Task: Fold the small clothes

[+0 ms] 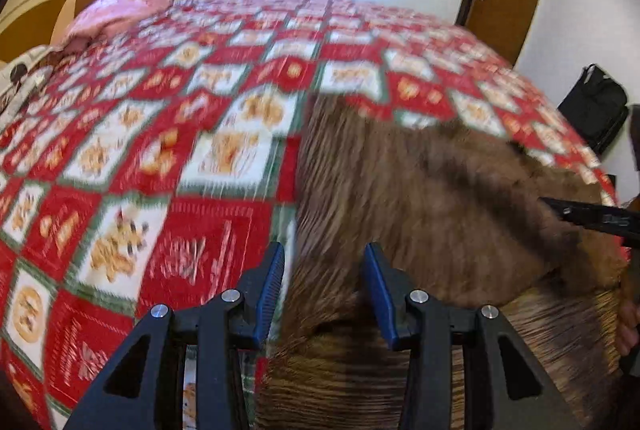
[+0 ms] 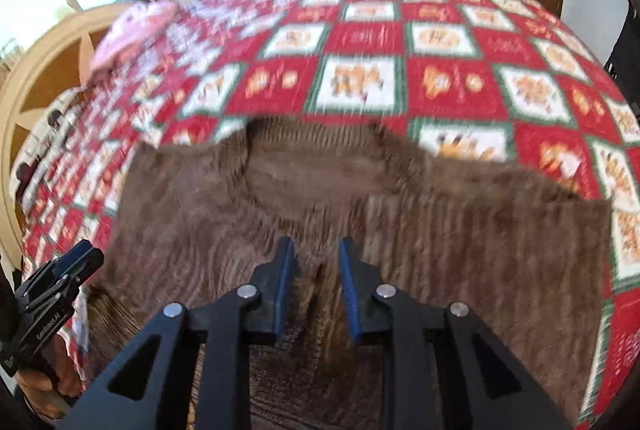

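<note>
A bed is covered by a red and white quilt [image 2: 440, 41]. A brown sweater [image 2: 400, 222] is spread flat on its near part, collar to the far side. The left gripper [image 1: 324, 258] is held over the sweater's left edge, fingers apart. The right gripper [image 2: 313, 250] is held over the middle, fingers apart, nothing between them.

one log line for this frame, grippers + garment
left gripper: open, over sweater's left edge | right gripper: open, over sweater middle | brown knit sweater: flat on patchwork quilt | frames motion-blurred
</note>
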`<state>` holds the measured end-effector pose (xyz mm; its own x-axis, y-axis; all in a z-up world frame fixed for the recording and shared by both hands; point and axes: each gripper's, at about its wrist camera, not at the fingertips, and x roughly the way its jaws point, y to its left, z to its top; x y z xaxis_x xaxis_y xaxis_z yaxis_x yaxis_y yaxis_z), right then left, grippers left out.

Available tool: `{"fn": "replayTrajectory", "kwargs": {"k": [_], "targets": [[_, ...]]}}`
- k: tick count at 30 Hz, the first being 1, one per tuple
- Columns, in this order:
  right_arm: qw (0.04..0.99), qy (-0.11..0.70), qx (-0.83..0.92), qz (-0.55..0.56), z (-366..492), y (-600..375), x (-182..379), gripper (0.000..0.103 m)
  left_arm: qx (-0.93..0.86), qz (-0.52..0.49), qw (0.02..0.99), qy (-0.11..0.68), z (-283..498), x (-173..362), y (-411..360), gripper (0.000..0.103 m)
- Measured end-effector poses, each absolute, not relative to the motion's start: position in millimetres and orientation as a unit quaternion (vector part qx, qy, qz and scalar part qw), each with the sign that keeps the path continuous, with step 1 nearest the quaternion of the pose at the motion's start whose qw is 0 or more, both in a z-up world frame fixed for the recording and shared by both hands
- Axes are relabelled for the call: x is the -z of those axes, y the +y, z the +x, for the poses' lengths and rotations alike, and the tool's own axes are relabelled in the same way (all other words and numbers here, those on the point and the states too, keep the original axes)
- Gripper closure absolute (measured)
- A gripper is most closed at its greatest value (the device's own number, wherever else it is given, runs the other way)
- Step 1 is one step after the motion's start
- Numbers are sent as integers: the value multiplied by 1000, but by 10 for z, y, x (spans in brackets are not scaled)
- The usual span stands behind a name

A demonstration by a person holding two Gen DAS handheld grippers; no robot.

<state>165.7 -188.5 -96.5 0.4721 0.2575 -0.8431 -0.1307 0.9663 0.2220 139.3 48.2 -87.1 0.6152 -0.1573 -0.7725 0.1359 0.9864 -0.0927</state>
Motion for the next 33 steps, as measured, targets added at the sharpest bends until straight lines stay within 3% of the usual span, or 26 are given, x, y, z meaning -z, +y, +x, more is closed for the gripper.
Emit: {"fn": "replayTrajectory", "kwargs": {"k": [8,10,18,20,22,24,27,33], "targets": [[858,496,-132,38,1675,-1661,1034,72,84,-33,904,418,1368,965,510,57],[861,492,-127,14,1697,-1606,1033,90,86,-38,904,418,1376,972,520,56],[900,418,-120,-2,1779,-1698,630,91,85,-35,904,417,1399,1000,492,53],[903,413,-114,-3,1884,-1721,688,87,86,-34,905,416,1396,1001,490,52],[904,416,-96,-6,1978,-1793,819,73,88,-39,905,415,1397,1004,510,52],[905,421,-68,9,1968,-1916,877,66,92,-44,904,416,1400,1007,526,51],[908,405,-69,78,1729,-2162,797,49,93,-45,903,416,1406,1010,524,50],[884,434,-138,109,1211,-2159,816,49,93,-45,903,416,1409,1010,519,50]]}}
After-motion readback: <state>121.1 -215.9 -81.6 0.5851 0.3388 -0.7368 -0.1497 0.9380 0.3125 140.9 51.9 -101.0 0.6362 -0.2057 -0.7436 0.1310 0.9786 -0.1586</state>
